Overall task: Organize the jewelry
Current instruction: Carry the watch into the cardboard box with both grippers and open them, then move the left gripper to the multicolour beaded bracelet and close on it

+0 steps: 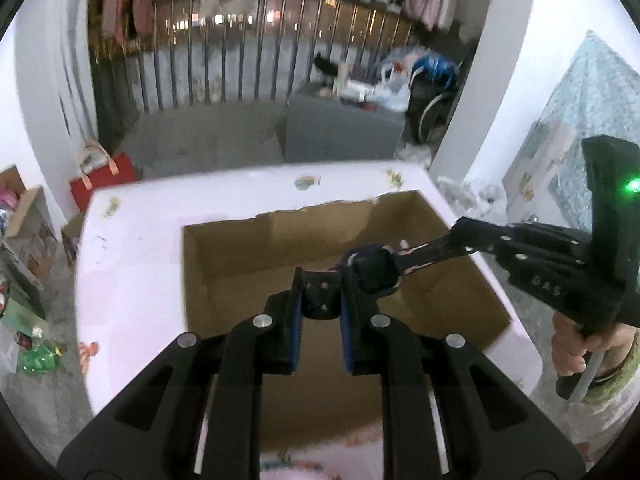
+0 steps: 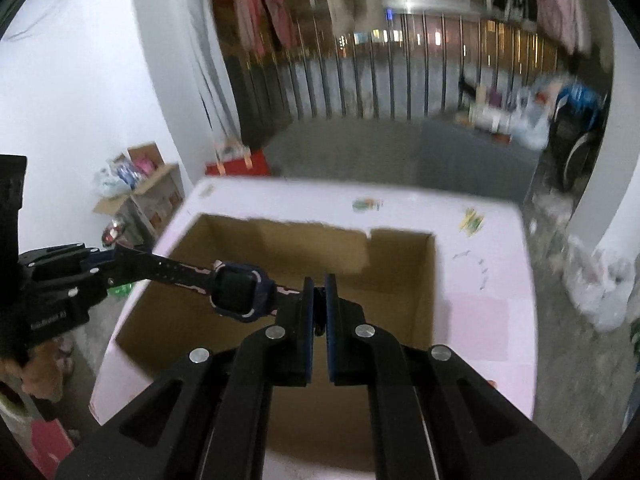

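Note:
A dark blue wristwatch [image 2: 240,292] with a square face and pink-lined strap hangs stretched between both grippers above an open cardboard box [image 2: 280,320]. My left gripper [image 1: 320,292] is shut on one perforated strap end [image 1: 320,296]; the watch body [image 1: 374,270] sits just to its right. My right gripper [image 2: 319,304] is shut on the other strap end. In the left wrist view the right gripper [image 1: 452,242] reaches in from the right, held by a hand [image 1: 576,354]. The left gripper [image 2: 108,266] enters the right wrist view from the left. The box [image 1: 280,264] shows a bare brown bottom.
The box rests on a pale pink table [image 1: 132,264] with small stickers. Beyond it stand a grey cabinet [image 1: 344,130] with clutter on top, a metal railing [image 1: 240,68] and hanging clothes. A red bag [image 1: 102,180] and cardboard boxes [image 2: 140,188] sit on the floor to the left.

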